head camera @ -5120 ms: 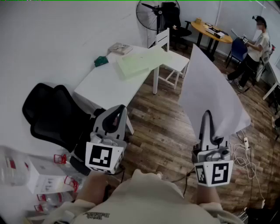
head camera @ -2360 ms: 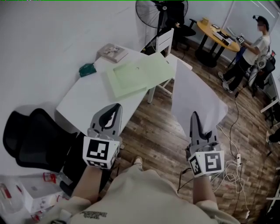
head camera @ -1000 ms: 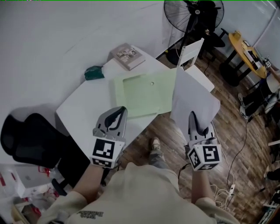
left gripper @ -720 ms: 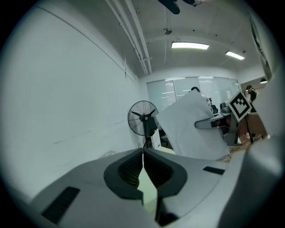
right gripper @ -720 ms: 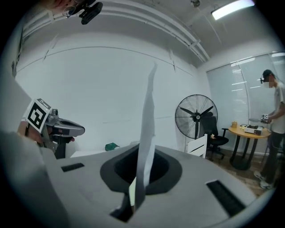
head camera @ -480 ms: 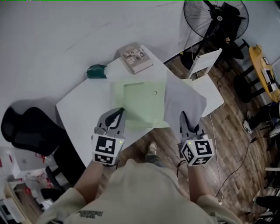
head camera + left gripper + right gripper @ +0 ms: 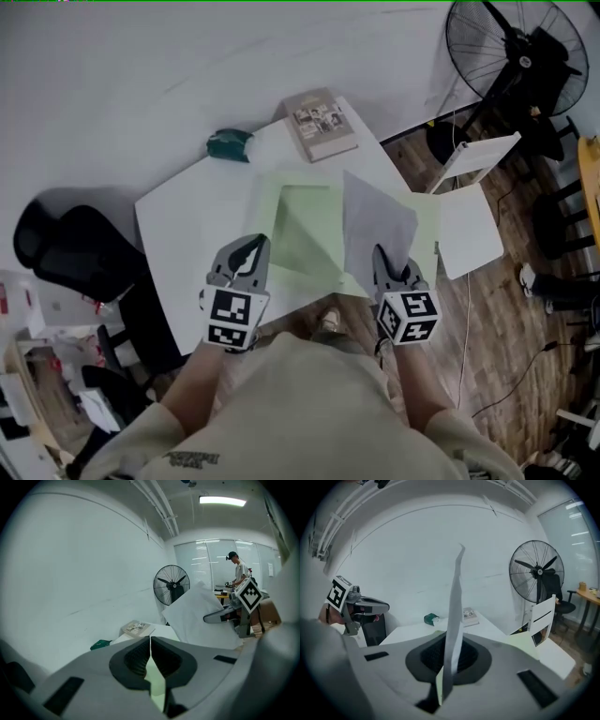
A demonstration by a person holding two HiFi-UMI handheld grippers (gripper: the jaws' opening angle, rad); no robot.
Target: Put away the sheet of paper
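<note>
We judge the current step to be the carry: the sheet is held over the table but not yet put away. The right gripper (image 7: 382,255) is clamped on the sheet's (image 7: 375,220) lower edge, and in the right gripper view the paper stands edge-on and upright between the closed jaws. The left gripper (image 7: 250,247) has its jaws together with nothing between them. It hovers over the near edge of the table (image 7: 187,234), apart from the sheet. Just beyond both grippers a pale green folder (image 7: 295,230) lies on the table, apparently opened flat, and the sheet hangs over its right half without touching it. For the next move, we expect to lower the sheet flat onto the folder, release it, and use the free left gripper to steady or shut the cover. The paper is limp, so a slow descent is advised. Farther along the white table lie a book (image 7: 322,124) and a small teal item (image 7: 230,145). A white chair (image 7: 473,202) stands to the right on the wood floor (image 7: 525,356), a black chair (image 7: 66,248) to the left, and a fan (image 7: 511,47) by the far wall.
</note>
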